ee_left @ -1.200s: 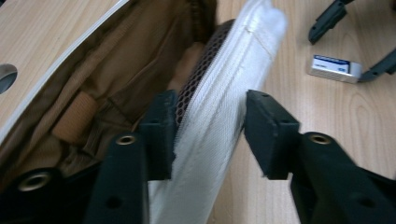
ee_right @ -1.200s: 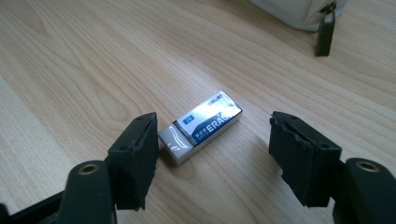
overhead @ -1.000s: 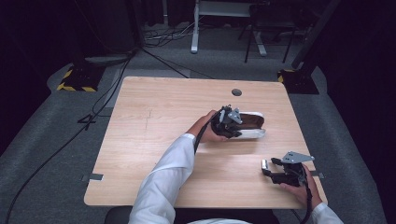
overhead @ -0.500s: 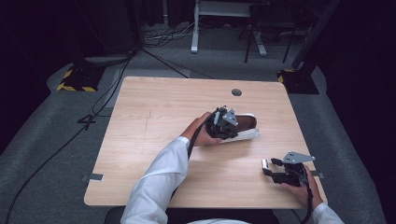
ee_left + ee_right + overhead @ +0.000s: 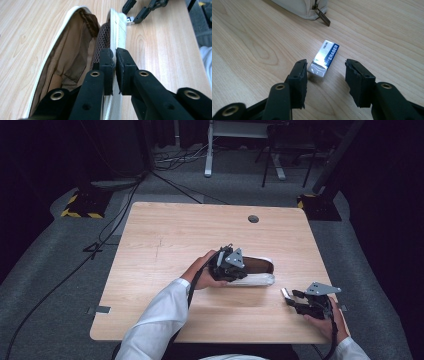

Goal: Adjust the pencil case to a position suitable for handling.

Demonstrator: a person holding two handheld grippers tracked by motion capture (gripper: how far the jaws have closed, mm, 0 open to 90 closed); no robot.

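— Where the wooden table (image 5: 165, 245) runs toward its near right part, what lies there?

— Pencil pouch (image 5: 257, 271), cream outside, brown lining, lying on its side, mouth gaping. In the left gripper view the pouch (image 5: 67, 60) shows a tan inner pocket and brown mesh edge.

— Left gripper?

— Left gripper (image 5: 229, 266) sits at the pouch's left end, the person's left hand (image 5: 202, 272) behind it, white sleeve (image 5: 160, 320) trailing back. Seen from its own camera, the left gripper (image 5: 114, 71) has both jaws pressed together on the pouch's near wall, pinching the cream fabric edge beside the zip line.

— And the right?

— Right gripper (image 5: 294, 298) low at the table's near right corner, held by the right hand (image 5: 325, 320). Its jaws stand apart. Between them on the wood lies an eraser (image 5: 324, 60), white with a blue band lettered ERASER. The left jaw pad looks to be touching the eraser's near corner, though the angle is poor; the right jaw is clear of it.

— Eraser against the pouch?

— Apart. Pouch end and its zip pull (image 5: 322, 15) lie just beyond the eraser, bare wood between.
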